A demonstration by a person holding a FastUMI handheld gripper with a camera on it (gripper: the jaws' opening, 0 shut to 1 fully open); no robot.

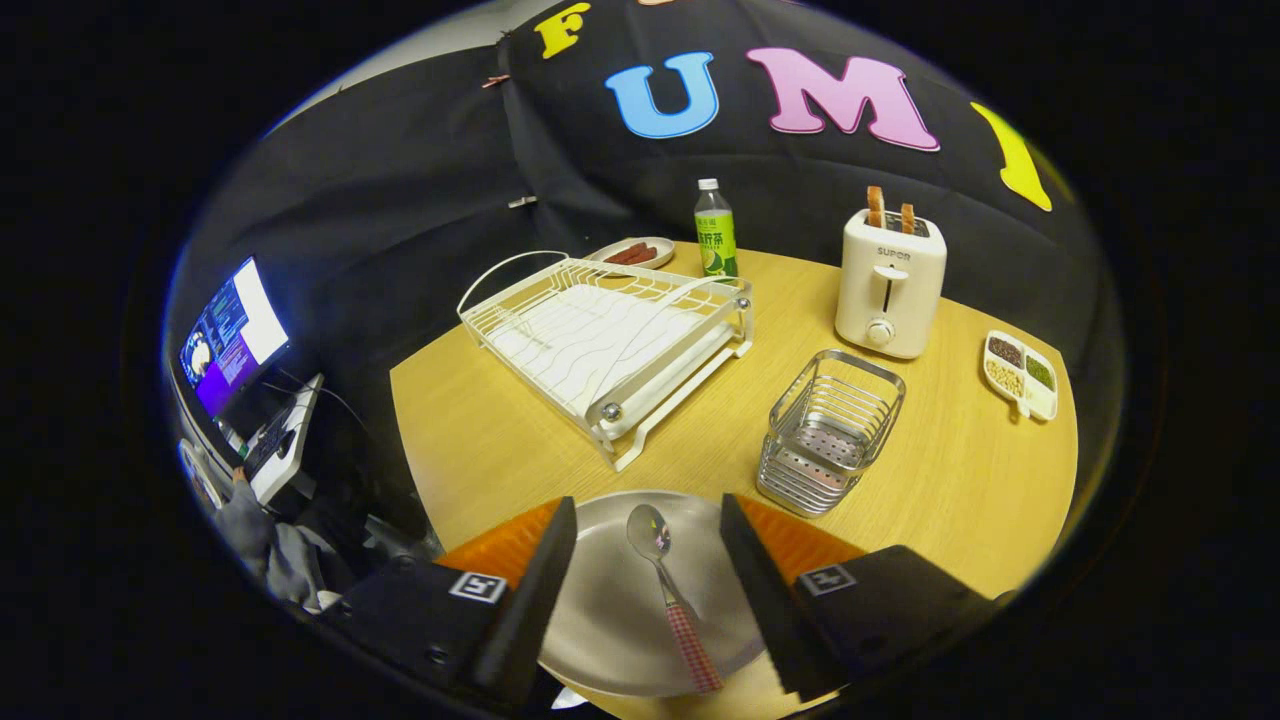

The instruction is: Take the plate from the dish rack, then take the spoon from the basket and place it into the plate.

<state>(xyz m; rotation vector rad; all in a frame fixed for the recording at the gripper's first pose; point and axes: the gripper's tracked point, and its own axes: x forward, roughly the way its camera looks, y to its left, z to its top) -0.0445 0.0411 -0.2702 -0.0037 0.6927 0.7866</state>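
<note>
Round wooden table [520, 440] carries everything. Dish rack [610, 335], white wire with a ribbed drain tray, sits well beyond the fingers, toward the far left of the tabletop; no dishes in it. Plate [600, 610] lies flat on the near edge of the table, directly below the gripper [648, 545], its rim passing under both fingers.

Gripper fingers spread wide apart, holding nothing, one either side of the plate's middle. Spoon [668, 590] lies in the plate between the fingers, touching neither: bowl pointing away toward the rack, checked handle running back toward the near rim and just over it.

Toaster [890, 285] stands upright at the far right, two slices sticking out of its slots. Wire basket [832, 430] just ahead of the right finger, between it and the toaster; nothing visible inside. Nothing lies between the fingers and the spoon.

Bottle [715, 232], green label and white cap, upright behind the rack. Small dish [632, 252] with brown pieces beside it, partly behind the rack's wire. Divided dish [1020, 372] of grains near the right edge. Monitor [232, 335] lit, off the table to the left.
</note>
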